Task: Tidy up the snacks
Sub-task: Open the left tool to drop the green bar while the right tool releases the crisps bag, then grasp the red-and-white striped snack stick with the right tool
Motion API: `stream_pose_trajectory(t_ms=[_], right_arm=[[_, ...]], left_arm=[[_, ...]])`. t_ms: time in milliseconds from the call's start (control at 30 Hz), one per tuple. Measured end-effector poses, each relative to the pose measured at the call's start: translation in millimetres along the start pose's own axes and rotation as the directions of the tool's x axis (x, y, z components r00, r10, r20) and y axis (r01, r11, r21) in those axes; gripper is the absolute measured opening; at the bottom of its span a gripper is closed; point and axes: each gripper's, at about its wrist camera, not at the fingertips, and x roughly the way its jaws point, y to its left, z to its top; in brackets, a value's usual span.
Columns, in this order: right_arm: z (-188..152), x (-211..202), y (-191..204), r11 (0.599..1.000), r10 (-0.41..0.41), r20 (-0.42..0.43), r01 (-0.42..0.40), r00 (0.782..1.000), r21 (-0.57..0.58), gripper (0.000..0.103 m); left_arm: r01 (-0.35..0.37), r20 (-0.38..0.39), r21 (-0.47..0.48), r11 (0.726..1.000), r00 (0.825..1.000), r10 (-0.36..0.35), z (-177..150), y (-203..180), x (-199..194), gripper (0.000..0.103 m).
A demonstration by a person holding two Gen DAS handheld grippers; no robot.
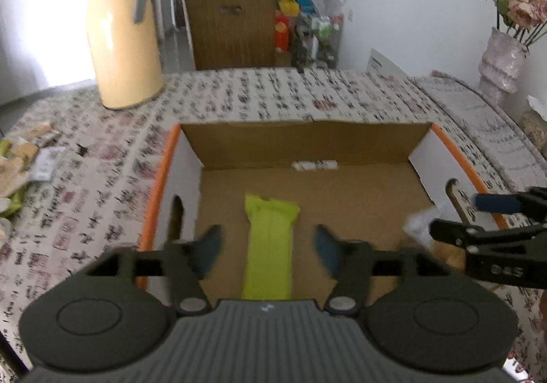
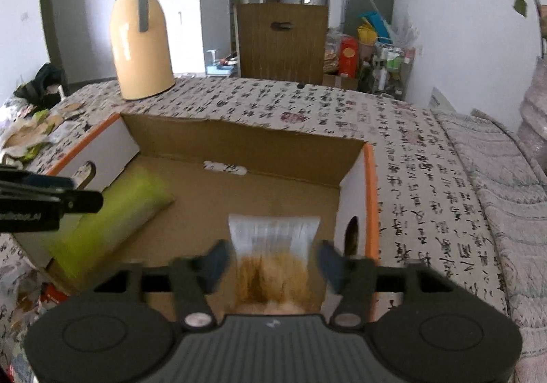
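left tool (image 1: 268, 248) spread, green snack (image 1: 270, 246) between, untouched

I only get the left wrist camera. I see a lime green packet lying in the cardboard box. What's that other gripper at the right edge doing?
Observer: The right gripper hangs open over a clear plastic packet of orange-brown snack, one finger on each side of it.
Operator: Is that packet in the box too?
Observer: Yes, it is inside the orange-rimmed cardboard box, near the right-hand wall with the hole and apart from the lime green packet.
Operator: What's past the table on the left?
Observer: A dark bundle sits beyond the far left corner. It is too small for me to tell what it is.
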Motion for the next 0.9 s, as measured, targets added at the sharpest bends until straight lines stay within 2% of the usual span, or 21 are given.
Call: stream_pose_trajectory(t_ms=[33,100,167,533,900], right_arm=[[0,-3,-1,1.000,-0.005,0.014,0.005,1.000,0.006,0.089],[0,-9,-3,1.000,-0.002,0.034,0.002,0.999,0.016,0.096],[0,-13,-3,1.000,-0.011,0.041,0.010,0.999,0.016,0.103],[-11,-41,6,1.000,-0.026,0.075,0.025,0.997,0.014,0.103],[-42,-101,30,0.999,-0.043,0.183,0.041,0.982,0.015,0.103]], left_arm=[[-0.017,0.017,-0.002,1.000,1.000,0.017,0,1,-3,0.092],[-0.030,0.031,-0.009,1.000,0.999,0.030,0,3,-7,0.103],[-0.036,0.042,-0.022,0.999,0.998,0.037,0,6,-11,0.103],[-0.029,0.053,-0.043,0.999,0.998,0.032,-11,12,-37,0.103],[-0.035,0.115,-0.046,0.998,0.993,0.040,-43,23,-77,0.103]])
